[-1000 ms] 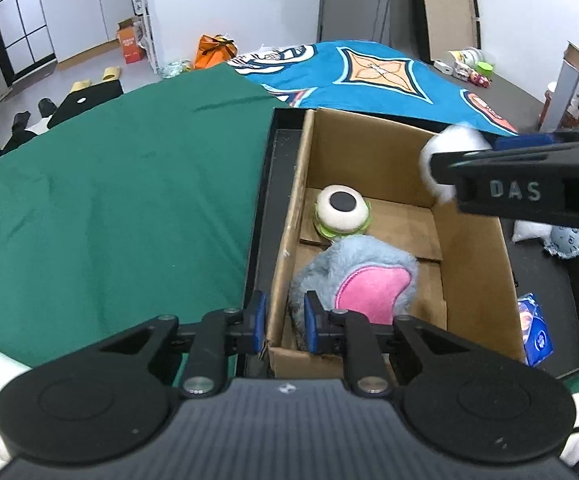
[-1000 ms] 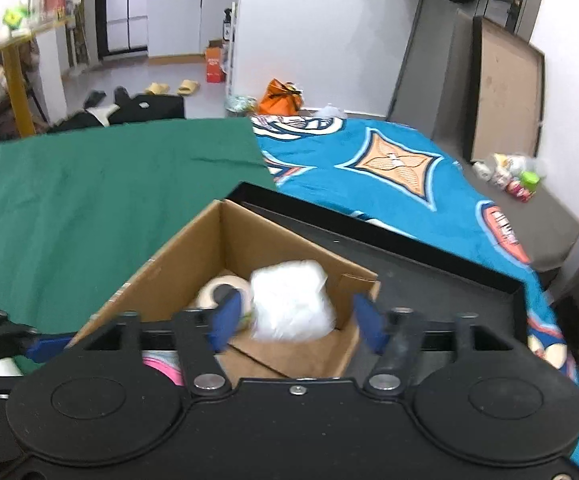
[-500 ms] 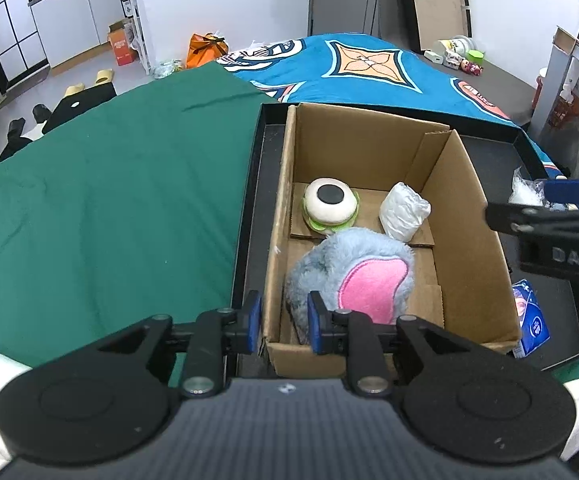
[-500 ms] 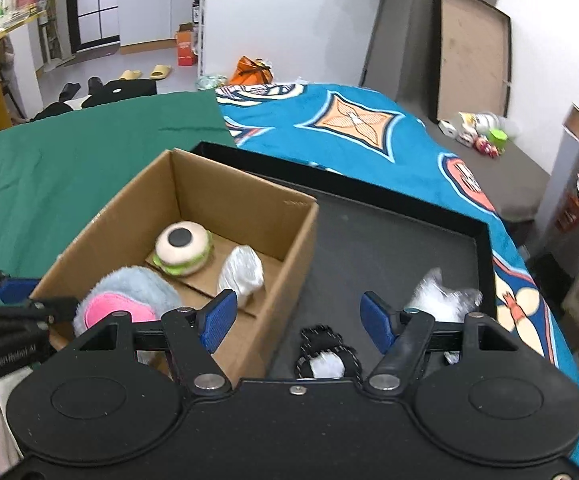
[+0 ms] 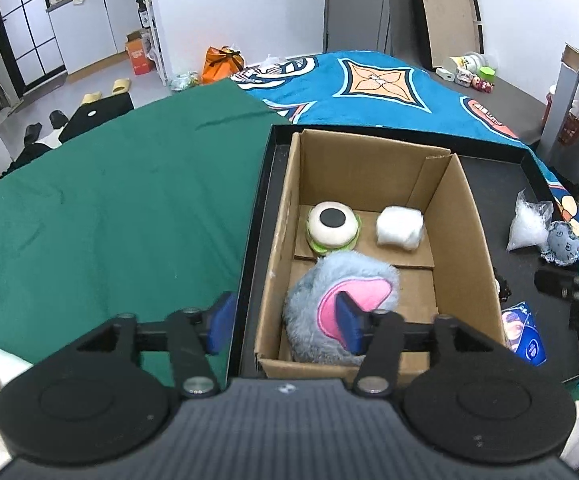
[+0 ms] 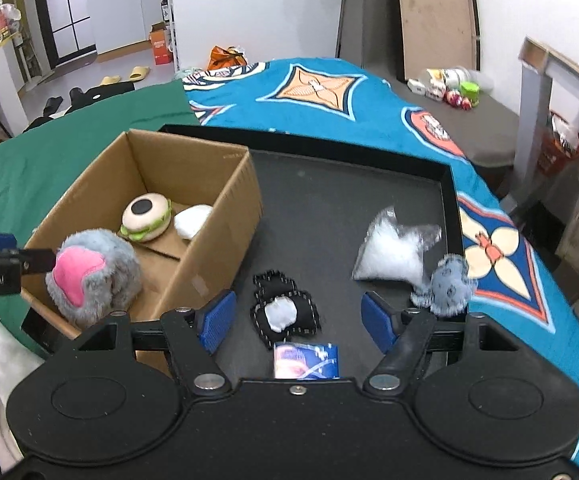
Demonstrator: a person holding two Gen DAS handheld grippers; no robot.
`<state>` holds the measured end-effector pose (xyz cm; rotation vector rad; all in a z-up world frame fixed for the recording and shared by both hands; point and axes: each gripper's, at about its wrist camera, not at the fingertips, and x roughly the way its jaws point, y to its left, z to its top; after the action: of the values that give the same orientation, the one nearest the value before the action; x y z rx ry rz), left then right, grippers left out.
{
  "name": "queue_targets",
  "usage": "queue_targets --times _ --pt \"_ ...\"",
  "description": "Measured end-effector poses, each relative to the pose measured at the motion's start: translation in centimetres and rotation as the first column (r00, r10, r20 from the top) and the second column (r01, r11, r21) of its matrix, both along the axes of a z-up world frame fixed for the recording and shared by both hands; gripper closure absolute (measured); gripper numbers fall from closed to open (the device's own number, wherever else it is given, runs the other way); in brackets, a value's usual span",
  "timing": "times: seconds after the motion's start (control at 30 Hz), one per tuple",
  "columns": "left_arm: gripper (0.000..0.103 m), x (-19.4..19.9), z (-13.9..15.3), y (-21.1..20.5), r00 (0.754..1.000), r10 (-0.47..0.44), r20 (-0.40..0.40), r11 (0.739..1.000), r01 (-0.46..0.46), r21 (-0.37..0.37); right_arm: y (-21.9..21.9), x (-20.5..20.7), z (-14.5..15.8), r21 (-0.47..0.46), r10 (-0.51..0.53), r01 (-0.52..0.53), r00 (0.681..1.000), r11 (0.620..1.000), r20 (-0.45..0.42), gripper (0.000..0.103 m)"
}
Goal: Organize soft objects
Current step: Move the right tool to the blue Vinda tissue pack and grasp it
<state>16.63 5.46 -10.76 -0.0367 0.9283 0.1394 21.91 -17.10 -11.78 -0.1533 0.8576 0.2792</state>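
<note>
A cardboard box (image 5: 473,216) (image 6: 225,216) stands in a black tray (image 6: 329,200). It holds a grey-and-pink plush (image 5: 341,300) (image 6: 93,276), a burger plush (image 5: 332,227) (image 6: 145,218) and a white soft lump (image 5: 399,227) (image 6: 191,220). My left gripper (image 5: 283,322) is open, straddling the box's near left wall. My right gripper (image 6: 295,322) is open and empty above a black-and-white plush (image 6: 283,314). A white stuffing bag (image 6: 393,252) (image 5: 527,226) and a small grey plush (image 6: 449,286) (image 5: 563,244) lie at the tray's right.
A blue packet (image 6: 305,360) (image 5: 523,332) lies on the tray near my right gripper. The tray rests on a green cloth (image 5: 109,200) and a blue patterned cloth (image 6: 329,92). A grey shelf unit (image 6: 549,80) stands at the right.
My right gripper let the white lump drop into the box and pulled back right over the tray. My left gripper opened from its shut hold on the box's wall.
</note>
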Motion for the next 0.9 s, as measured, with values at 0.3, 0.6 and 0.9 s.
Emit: queue_targets --times 0.3,0.6,0.9 --pt "0.026 0.8 -0.1 -2.7 0.998 -0.041 -0.043 0.996 0.044 0.074 -2.1 -1.2 -2.3 0.043 -0.032 0.036 0.996 0.998 -0.081 0.029" --pt "0.023 1.1 -1.4 -4.3 0.993 -0.05 -0.103 0.982 0.068 0.176 -3.3 -1.7 -4.8 0.095 -0.043 0.057 0.989 0.994 -0.138 0.027" --pt "0.023 1.3 -1.9 -5.2 0.99 -0.04 -0.137 0.97 0.071 0.234 -3.1 -1.6 -6.6 0.126 -0.037 0.056 0.988 0.99 -0.151 0.027"
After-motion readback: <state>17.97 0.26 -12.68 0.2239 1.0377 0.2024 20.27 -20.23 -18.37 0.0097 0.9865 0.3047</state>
